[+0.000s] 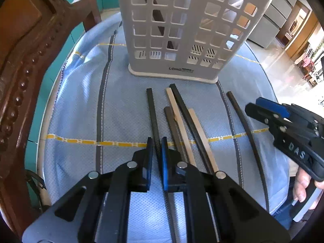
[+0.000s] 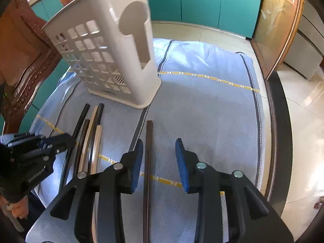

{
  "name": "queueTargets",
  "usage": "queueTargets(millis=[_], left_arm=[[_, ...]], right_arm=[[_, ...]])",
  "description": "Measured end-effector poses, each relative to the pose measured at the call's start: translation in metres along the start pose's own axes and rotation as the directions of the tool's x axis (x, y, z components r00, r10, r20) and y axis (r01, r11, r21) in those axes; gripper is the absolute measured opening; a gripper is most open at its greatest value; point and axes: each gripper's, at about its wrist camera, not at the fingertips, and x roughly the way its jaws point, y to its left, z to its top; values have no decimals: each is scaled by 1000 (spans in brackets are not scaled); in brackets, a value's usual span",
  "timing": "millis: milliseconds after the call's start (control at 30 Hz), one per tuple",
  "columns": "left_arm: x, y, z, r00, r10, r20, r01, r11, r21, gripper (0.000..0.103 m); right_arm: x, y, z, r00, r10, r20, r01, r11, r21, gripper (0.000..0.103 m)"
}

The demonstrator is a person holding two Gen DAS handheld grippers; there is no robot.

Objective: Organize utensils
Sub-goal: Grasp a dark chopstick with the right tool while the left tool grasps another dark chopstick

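six chopsticks lie on the blue cloth (image 1: 77, 105) in front of the white slotted holder (image 1: 172, 40), which stands upright and already has a dark stick inside. the left gripper (image 1: 157, 149) is low over the leftmost black chopstick (image 1: 150, 109), its blue pads drawn in narrow on either side of the shaft; whether they actually pinch it i cannot tell from these views. the right gripper (image 2: 159, 162) stands open, straddling the lone dark chopstick (image 2: 149, 141) that lies apart on the right, not touching it. between them sits a bundle of four (two pale, two dark), partly overlapping. to do this pick well, squeeze only the one stick, keep clear of its neighbour, lift it level before tipping it upright, then lower it tip-down into the holder without knocking the holder over.
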Motion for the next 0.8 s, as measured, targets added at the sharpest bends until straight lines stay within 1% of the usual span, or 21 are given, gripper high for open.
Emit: queueTargets(millis=[67, 200, 300, 333, 400, 500, 667, 733, 767, 800], left_arm=[[0, 0, 1, 1000, 11, 5, -11, 1000, -6, 19], [1, 4, 4, 1000, 30, 2, -30, 999, -21, 20], [2, -2, 12, 998, 67, 12, -67, 998, -11, 21], [3, -5, 13, 996, 92, 20, -92, 996, -6, 21], [5, -11, 15, 989, 142, 35, -143, 990, 13, 30], [8, -17, 19, 984, 170, 43, -172, 985, 21, 30], [8, -23, 22, 983, 177, 40, -177, 984, 12, 30], [7, -25, 22, 985, 169, 39, -169, 985, 13, 25], [10, -25, 23, 987, 155, 38, -155, 988, 12, 14], [10, -26, 24, 990, 136, 34, -136, 991, 5, 9]], right_arm=[[1, 7, -2, 1000, -8, -2, 8, 1000, -26, 37], [7, 16, -6, 999, -30, -22, 28, 997, -68, 37], [13, 17, -8, 998, -50, -41, 47, 996, -75, 37], [15, 18, -9, 998, -57, -40, 54, 995, -79, 37], [15, 20, -10, 997, -72, -34, 69, 993, -96, 38], [15, 22, -11, 997, -77, -30, 73, 992, -101, 38], [15, 25, -12, 997, -80, -21, 78, 991, -105, 39], [15, 27, -13, 997, -77, -16, 75, 992, -99, 39], [15, 29, -15, 997, -72, -12, 71, 993, -97, 35], [15, 28, -15, 998, -69, -9, 68, 993, -97, 29]])
